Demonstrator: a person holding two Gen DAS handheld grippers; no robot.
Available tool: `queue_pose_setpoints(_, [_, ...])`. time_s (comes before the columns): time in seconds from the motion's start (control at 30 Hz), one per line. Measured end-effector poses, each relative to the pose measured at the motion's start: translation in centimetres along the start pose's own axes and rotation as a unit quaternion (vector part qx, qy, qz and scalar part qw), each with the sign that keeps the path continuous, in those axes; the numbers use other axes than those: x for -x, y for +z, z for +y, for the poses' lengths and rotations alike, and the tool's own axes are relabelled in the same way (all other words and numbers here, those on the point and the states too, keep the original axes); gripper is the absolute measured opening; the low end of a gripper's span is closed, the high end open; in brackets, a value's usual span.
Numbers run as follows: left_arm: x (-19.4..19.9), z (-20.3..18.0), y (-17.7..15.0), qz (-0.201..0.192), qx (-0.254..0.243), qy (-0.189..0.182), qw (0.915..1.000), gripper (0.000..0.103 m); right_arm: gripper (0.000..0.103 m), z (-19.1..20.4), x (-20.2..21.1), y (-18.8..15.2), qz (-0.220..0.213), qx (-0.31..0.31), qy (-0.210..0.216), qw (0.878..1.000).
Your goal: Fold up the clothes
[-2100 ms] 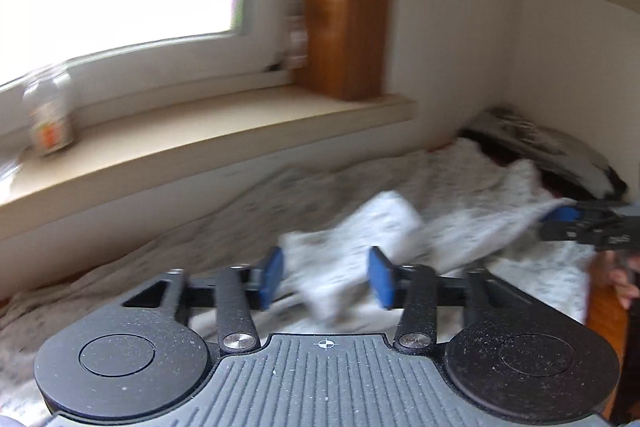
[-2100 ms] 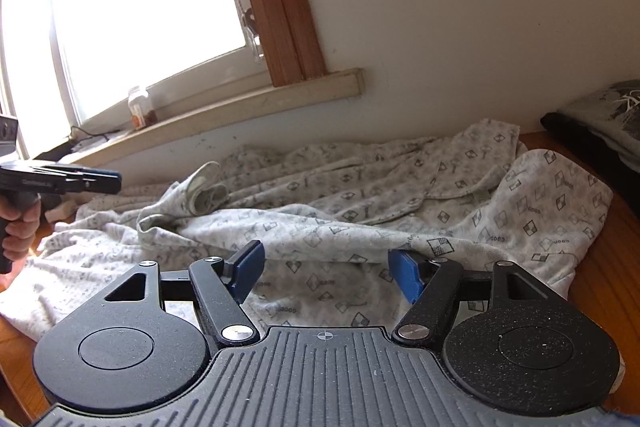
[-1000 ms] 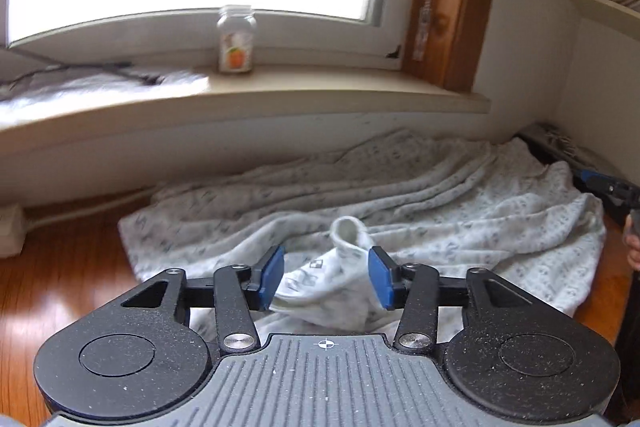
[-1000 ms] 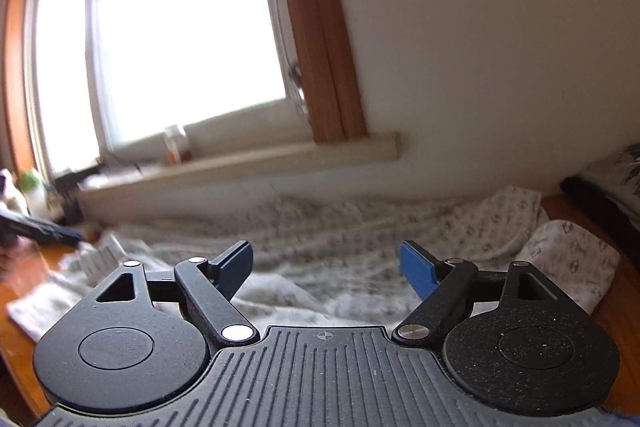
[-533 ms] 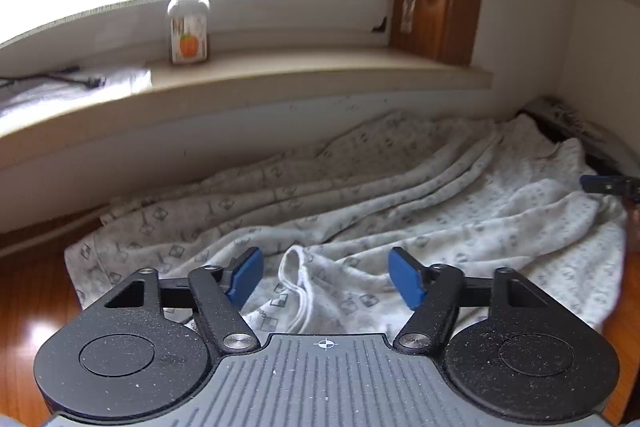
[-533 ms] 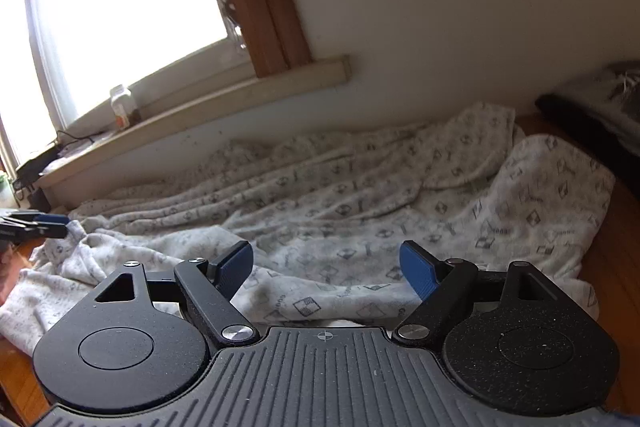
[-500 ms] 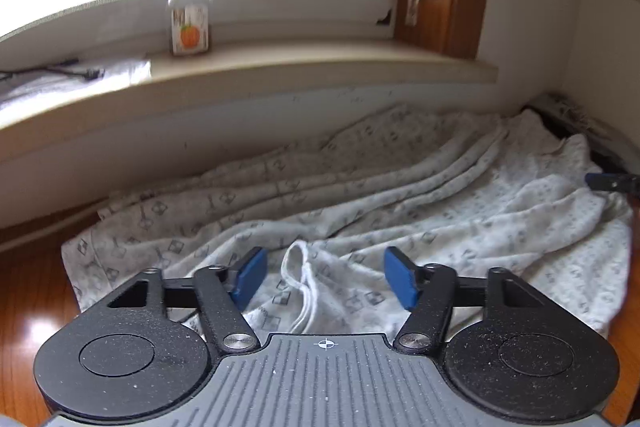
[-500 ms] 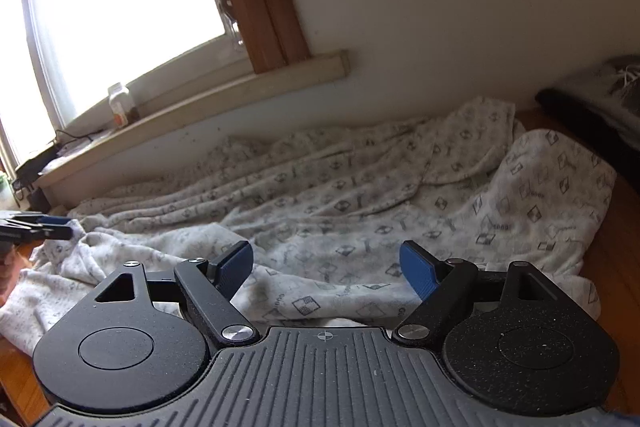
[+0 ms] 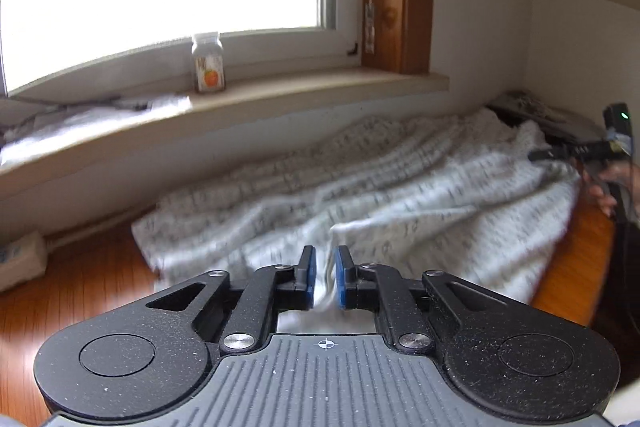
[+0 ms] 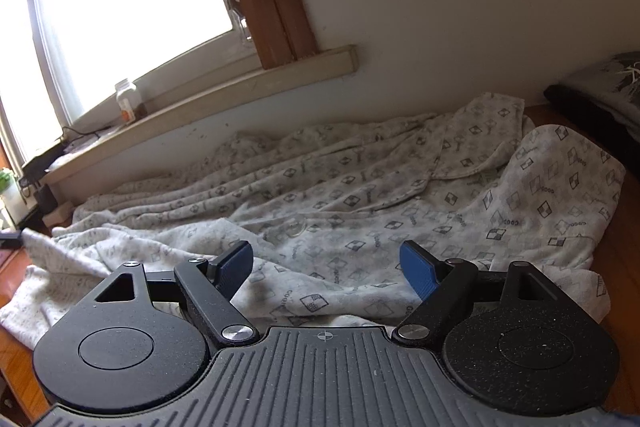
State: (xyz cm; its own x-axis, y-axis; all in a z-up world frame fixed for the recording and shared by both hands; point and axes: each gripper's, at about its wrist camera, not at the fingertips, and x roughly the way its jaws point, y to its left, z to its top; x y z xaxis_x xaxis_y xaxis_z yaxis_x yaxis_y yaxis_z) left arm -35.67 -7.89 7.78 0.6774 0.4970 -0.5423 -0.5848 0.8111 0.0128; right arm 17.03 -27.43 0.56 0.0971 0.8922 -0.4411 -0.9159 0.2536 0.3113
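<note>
At near hem, left gripper (image 9: 325, 277) jaws now pinching garment (image 9: 400, 183), previously spread

right tongs (image 10: 326, 269): spread wide | over patterned garment (image 10: 360, 195) | wooden surface (image 10: 624, 251)
</note>
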Motion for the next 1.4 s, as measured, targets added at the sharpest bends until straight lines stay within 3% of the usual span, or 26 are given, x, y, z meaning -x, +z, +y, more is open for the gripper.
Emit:
queue_pose_setpoints(0.07, [1.0,-0.1,-0.9,0.013,0.000,-0.001,0.9999,0.012,0.080,0.0,0.0,0.0,0.001,-0.001,0.001,1.000])
queue_pose_setpoints(0.13, [1.8,-0.1,-1.5,0.021,0.002,-0.001,0.9998,0.021,0.080,-0.1,0.0,0.0,0.000,-0.002,0.001,1.000])
queue_pose_setpoints(0.37, [-1.4,0.5,-0.2,0.011,0.018,0.012,0.9997,0.068,0.080,-0.1,-0.1,0.0,0.002,-0.002,-0.001,1.000])
queue_pose_setpoints(0.6, [-7.5,3.7,0.1,0.052,0.056,0.031,0.9966,0.069,0.080,0.5,0.5,0.3,-0.013,0.027,0.022,0.999])
queue_pose_setpoints(0.77, [-8.5,4.1,0.0,0.056,0.058,0.027,0.9963,0.065,0.070,1.8,0.1,1.0,0.010,0.069,0.034,0.997])
queue_pose_setpoints(0.97, [-8.8,3.8,0.0,0.052,0.051,0.025,0.9971,0.043,0.052,4.2,-1.6,0.8,0.048,0.129,0.053,0.989])
queue_pose_setpoints(1.1, [-8.3,3.2,0.6,0.035,0.035,0.026,0.9984,0.014,0.041,5.3,-2.3,0.4,0.070,0.170,0.057,0.981])
queue_pose_setpoints(1.17, [-7.9,2.8,1.1,0.022,0.026,0.033,0.9989,0.013,0.023,5.6,-2.1,0.4,0.068,0.185,0.052,0.979])
queue_pose_setpoints(1.2, [-7.4,2.6,1.4,0.014,0.023,0.036,0.9990,0.011,0.020,5.6,-1.8,0.5,0.065,0.188,0.051,0.979])
queue_pose_setpoints(1.3, [-5.4,1.7,2.2,-0.014,0.012,0.029,0.9994,0.011,0.021,5.8,-0.8,1.2,0.053,0.194,0.056,0.978])
queue_pose_setpoints(1.4, [-3.4,0.0,2.4,-0.036,-0.009,0.014,0.9992,0.011,0.028,7.8,-0.5,1.9,0.038,0.205,0.055,0.977])
